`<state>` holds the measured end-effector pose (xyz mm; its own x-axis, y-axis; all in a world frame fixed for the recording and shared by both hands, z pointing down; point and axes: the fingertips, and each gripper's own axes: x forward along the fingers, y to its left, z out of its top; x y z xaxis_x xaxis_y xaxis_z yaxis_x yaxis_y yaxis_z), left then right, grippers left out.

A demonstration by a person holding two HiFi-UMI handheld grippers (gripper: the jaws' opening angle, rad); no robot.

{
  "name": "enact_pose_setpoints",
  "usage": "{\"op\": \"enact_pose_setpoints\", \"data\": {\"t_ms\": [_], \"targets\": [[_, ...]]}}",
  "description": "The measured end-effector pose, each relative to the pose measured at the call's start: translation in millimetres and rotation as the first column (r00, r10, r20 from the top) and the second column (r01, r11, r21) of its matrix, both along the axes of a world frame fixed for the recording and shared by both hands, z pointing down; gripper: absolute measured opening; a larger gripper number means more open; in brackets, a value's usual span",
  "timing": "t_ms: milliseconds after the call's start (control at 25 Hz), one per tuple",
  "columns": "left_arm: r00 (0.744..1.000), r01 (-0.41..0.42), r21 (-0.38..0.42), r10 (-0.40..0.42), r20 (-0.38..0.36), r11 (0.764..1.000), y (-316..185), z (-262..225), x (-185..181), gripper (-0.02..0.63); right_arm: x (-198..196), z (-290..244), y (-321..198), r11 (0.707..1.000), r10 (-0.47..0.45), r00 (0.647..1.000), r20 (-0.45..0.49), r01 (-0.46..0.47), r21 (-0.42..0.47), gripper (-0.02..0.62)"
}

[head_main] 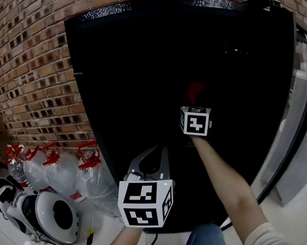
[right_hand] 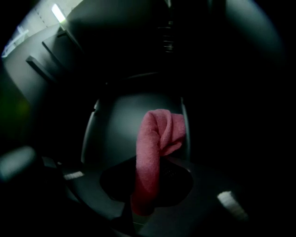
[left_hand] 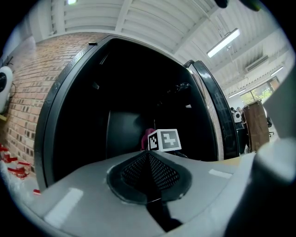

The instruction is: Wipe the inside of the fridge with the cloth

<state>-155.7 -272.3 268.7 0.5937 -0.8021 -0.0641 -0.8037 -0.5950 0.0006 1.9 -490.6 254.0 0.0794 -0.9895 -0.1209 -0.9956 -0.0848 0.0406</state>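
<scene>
Inside the fridge (head_main: pixel 142 6), my right gripper (head_main: pixel 195 106) is reaching into the dark cavity with its jaws clamped on the pink cloth (right_hand: pixel 155 139). Right gripper view: the cloth sticks up out of the jaws, top end flopped over to the right, with a curved grey inner panel (right_hand: pixel 115 125) behind it. I can't tell if the cloth touches that panel. Ribs (right_hand: pixel 44 53) show on the side wall at upper left; the rest of the interior is too dark to read.

Head view: only a reddish bit of cloth shows, just above the right gripper's marker cube (head_main: pixel 196 120), roughly mid-height in the opening.

My left gripper (head_main: pixel 151 155) is lower and nearer me, outside the opening in front of the fridge's bottom part, pointing up at it. Its jaws are pressed together with nothing between them. Its view looks past the closed tips at the right gripper's cube and the cloth deeper in.

Door (head_main: pixel 302 102) is swung open on the right. The fridge stands against a brick wall (head_main: pixel 20 70). Left of it on the floor are clear water jugs (head_main: pixel 58 170) with red tops, and white round machines (head_main: pixel 44 212) nearer me.
</scene>
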Motion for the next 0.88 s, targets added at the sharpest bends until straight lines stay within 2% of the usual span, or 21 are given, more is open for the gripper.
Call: {"op": "enact_pose_setpoints", "data": {"t_ms": [200, 320, 560, 880], "targets": [[1.0, -0.002, 0.001, 0.002, -0.005, 1.0, 1.9, -1.2, 2.4, 0.014, 10.4, 2.9, 10.8, 1.0, 0.027, 1.0, 0.012, -0.027, -0.014, 0.058], [1.0, -0.001, 0.007, 0.001, -0.008, 1.0, 1.4, -3.0, 3.8, 0.014, 2.0, -1.2, 28.3, 1.0, -0.013, 1.0, 0.026, 0.013, -0.012, 0.058], [1.0, 0.0, -0.001, 0.0, -0.023, 1.0, -3.7, 1.0, 2.7, 0.014, -17.5, -15.4, 91.6, 0.996, -0.071, 0.997, 0.035, 0.069, 0.063, 0.06], [0.999, -0.013, -0.011, 0.012, -0.031, 1.0, -11.1, 5.6, 12.0, 0.014, -34.7, -19.9, 177.3, 0.992, -0.089, 0.996, -0.015, 0.09, 0.093, 0.058]]}}
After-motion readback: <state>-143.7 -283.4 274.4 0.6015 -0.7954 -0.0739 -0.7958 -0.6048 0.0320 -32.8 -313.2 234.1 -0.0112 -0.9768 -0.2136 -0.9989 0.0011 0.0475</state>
